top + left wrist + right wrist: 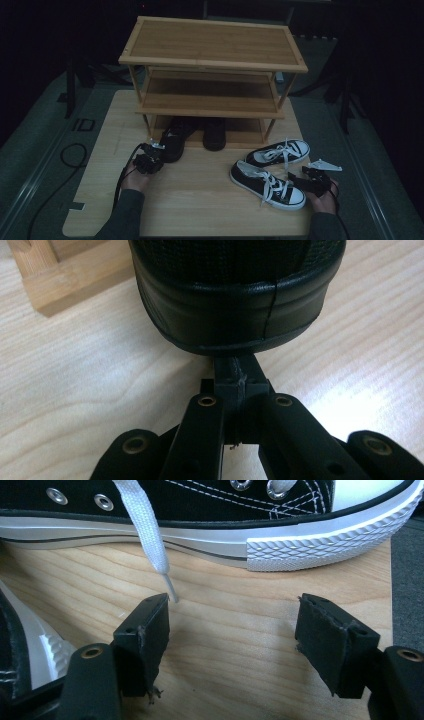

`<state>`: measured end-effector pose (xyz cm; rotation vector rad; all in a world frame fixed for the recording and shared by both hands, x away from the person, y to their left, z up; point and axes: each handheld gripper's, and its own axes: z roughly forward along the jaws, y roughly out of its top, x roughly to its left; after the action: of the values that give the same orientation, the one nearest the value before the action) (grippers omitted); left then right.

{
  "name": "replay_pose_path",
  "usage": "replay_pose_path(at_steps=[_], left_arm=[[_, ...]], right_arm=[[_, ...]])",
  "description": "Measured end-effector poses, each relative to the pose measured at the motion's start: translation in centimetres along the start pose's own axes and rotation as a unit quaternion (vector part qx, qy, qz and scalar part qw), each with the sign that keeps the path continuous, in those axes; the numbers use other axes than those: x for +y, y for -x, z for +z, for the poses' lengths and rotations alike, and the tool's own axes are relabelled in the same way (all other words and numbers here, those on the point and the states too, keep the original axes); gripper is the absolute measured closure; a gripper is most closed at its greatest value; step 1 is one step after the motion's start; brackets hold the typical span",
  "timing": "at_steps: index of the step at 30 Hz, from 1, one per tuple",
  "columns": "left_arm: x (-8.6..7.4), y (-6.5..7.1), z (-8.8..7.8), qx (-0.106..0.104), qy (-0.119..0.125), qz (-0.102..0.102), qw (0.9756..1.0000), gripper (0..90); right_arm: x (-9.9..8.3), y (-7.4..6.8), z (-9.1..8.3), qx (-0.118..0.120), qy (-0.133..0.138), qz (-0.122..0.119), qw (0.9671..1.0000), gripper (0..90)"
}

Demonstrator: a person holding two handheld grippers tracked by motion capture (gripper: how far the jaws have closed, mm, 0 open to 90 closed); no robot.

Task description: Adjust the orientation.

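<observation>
Down by the rack's (212,70) bottom shelf: left tool (148,159) pressed together, nose against black shoe's (235,295) heel on the desk (200,200). Could skid sideways or jam on the frame. Right tool (232,625) spread beside sneaker (240,525); could snag that loose lace (145,530).

The high view is dim and murky, its surroundings sunk into near-black and detail soft and grainy. Both gripper views are far brighter: a pale glare patch lies on the table (345,405) at the right of the left gripper view, while its close foreground blurs; the right gripper view stays mostly sharp, with soft shadows
</observation>
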<state>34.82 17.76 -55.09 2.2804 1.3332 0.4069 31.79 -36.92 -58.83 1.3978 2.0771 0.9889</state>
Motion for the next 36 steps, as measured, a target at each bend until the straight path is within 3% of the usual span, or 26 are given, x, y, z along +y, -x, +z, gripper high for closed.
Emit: replay_pose_path(at_steps=[5,9,22,32,36], left_arm=[[0.6,0.5,0.3,0.000,0.002,0.007,1.0000,90.0],[1.8,1.7,0.8,-0.006,-0.001,0.031,0.9995,90.0],[4.5,4.1,2.5,-0.019,-0.016,0.066,0.9975,90.0],[6.5,5.3,3.7,-0.033,-0.019,0.071,0.9967,90.0],[7.0,5.0,3.9,-0.035,-0.023,0.066,0.9970,90.0]], right_arm=[[0.0,0.0,0.0,0.000,0.000,0.000,1.0000,29.6],[0.0,0.0,0.0,0.000,0.000,0.000,1.0000,29.6],[0.0,0.0,0.0,0.000,0.000,0.000,1.0000,29.6],[0.0,0.0,0.0,0.000,0.000,0.000,1.0000,29.6],[0.0,0.0,0.0,0.001,0.000,0.000,1.0000,29.5]])
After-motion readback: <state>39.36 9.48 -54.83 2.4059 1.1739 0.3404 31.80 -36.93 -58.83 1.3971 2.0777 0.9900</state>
